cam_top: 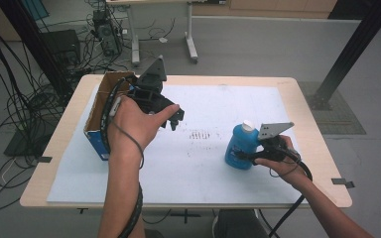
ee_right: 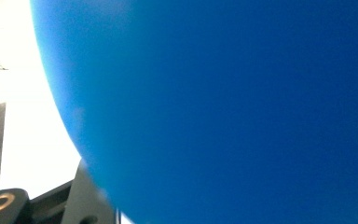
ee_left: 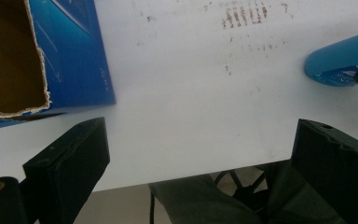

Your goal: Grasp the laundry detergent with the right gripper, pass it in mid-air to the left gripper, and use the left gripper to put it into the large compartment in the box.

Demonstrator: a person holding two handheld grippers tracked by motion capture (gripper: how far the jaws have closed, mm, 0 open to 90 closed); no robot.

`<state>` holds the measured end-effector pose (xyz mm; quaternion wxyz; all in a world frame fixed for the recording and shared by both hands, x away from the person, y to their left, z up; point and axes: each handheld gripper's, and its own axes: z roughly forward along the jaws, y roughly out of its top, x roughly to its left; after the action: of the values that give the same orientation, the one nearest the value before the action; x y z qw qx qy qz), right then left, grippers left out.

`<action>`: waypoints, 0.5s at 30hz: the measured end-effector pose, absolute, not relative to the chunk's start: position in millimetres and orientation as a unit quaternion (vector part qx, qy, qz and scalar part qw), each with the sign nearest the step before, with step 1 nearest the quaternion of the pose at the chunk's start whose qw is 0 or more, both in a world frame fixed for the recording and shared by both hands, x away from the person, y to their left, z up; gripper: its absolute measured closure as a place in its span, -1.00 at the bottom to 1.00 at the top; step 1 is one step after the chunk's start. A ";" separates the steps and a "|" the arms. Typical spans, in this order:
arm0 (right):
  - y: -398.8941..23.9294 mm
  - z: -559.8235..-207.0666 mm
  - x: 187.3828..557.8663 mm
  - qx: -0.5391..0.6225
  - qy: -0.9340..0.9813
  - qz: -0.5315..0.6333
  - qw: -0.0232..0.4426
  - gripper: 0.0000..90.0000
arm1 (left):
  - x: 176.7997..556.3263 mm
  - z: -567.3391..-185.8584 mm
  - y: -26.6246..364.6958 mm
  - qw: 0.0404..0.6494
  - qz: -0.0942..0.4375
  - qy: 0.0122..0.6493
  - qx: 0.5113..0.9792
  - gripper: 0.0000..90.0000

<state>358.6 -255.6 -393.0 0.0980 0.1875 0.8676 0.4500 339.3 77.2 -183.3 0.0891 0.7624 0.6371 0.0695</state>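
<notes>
- High view: the right gripper (cam_top: 250,154) is clamped on the lower body of a blue bottle (cam_top: 240,146) with a white cap, which stands upright on the white mat (cam_top: 198,163) covering the table (cam_top: 64,144).
- Right gripper view: the blue bottle (ee_right: 223,107) sits so close between the jaws that its curved blue wall blocks nearly everything ahead; a strip of white mat (ee_right: 23,126) shows to its left.
- High view: the left gripper (cam_top: 171,116) is held above the mat, well apart from the bottle, with an open cardboard box (cam_top: 101,111), blue outside and brown inside, just beside it on its far-from-bottle side.
- Left gripper view: the left gripper (ee_left: 196,154) has its jaws standing wide apart with nothing between them; bare mat (ee_left: 191,107) lies ahead.
- Left gripper view: the box (ee_left: 70,60), with a torn cardboard edge, lies ahead and left of the jaws; the bottle (ee_left: 342,63) lies ahead and right, near the frame edge.
- Faint brown smudges (ee_left: 244,16) mark the mat ahead of the left gripper, between box and bottle.
</notes>
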 end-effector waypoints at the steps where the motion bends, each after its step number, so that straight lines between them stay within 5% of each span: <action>1: -255.7 -393.0 358.7 0.187 0.868 0.450 0.098 -0.01 | 339.3 -183.4 77.0 0.089 0.069 0.637 0.762 -0.89; 15: -255.1 -392.4 358.6 0.187 0.869 0.448 0.099 -0.01 | 339.6 -181.6 77.2 0.087 0.070 0.636 0.764 -0.89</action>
<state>358.6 -255.1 -392.4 0.0991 0.1866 0.8688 0.4478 339.6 77.2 -181.6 0.0869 0.7636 0.6360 0.0701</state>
